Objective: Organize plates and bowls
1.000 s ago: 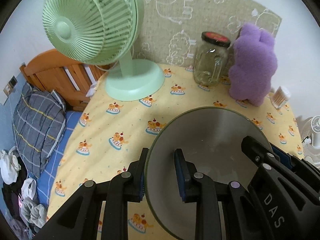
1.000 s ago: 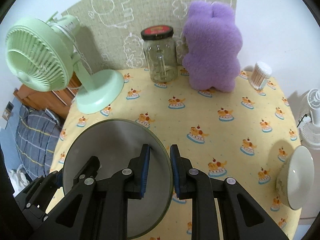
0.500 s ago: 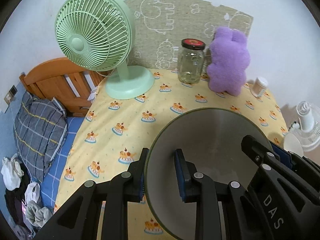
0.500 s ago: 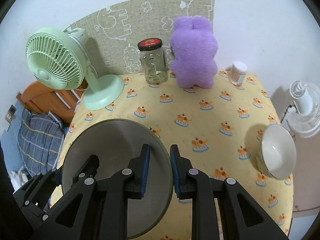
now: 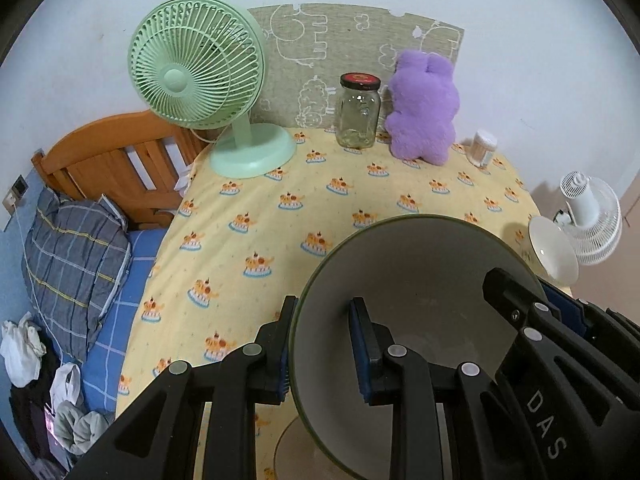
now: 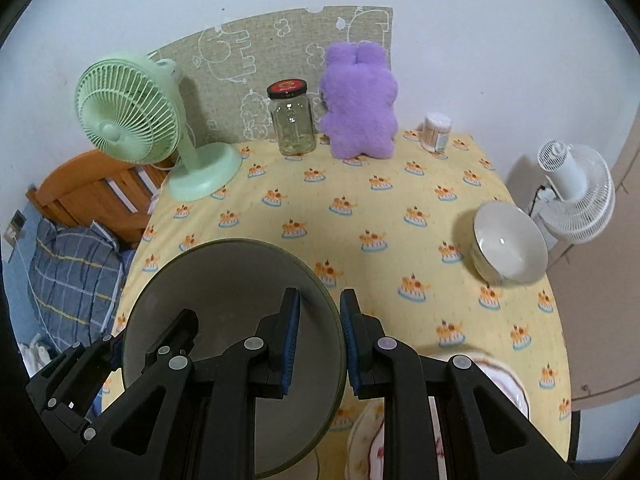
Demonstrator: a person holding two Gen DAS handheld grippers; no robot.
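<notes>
held: grey round green-rimmed plate (image 6: 224,320) — left gripper (image 5: 322,344) and right gripper (image 6: 319,340) both clamped on opposite rims
target: white ceramic bowl (image 6: 508,248) — off to the right, nearer the right gripper

- One large grey bowl with a green rim (image 6: 224,300)
- One small white bowl (image 6: 508,248)
- One patterned plate (image 6: 504,384), partly hidden
- Two fans: one green desk fan (image 5: 196,76), one white fan (image 6: 576,196)
- One glass jar (image 6: 292,120) with a dark lid
- One purple plush toy (image 6: 358,104)
- One tub of cotton swabs (image 6: 436,132)
- One plaid pillow (image 5: 72,252)
- Two grippers: left gripper (image 5: 322,348), right gripper (image 6: 318,340)
</notes>
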